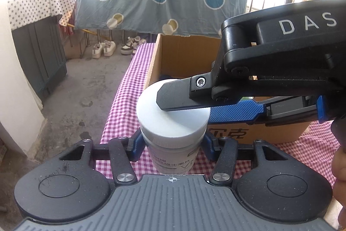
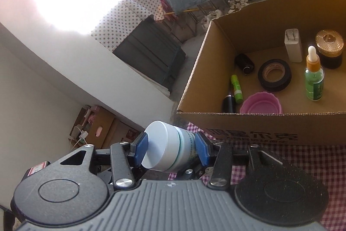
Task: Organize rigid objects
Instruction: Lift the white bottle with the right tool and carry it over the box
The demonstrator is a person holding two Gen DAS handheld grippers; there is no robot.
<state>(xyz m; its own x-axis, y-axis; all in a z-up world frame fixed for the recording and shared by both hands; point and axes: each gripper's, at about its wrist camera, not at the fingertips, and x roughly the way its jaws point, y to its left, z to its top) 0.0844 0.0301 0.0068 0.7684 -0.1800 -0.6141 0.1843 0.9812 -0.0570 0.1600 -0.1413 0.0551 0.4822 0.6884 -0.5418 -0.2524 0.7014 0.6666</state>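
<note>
Left wrist view: left gripper (image 1: 173,140) pinches a white-capped jar (image 1: 173,118) below its cap, above the checked tablecloth (image 1: 121,105); right gripper (image 1: 183,99) reaches in from 3 o'clock across the cap. Right wrist view: right gripper (image 2: 172,147) clamps the same jar (image 2: 166,146); cardboard box (image 2: 237,122) at 2 o'clock holds tape (image 2: 274,75) and bottles. Step judged: carrying to box; next, lift over the rim.

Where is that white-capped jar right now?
The white-capped jar is clamped between both grippers, left gripper on its body and right gripper across cap and base, just in front of the cardboard box.
</note>
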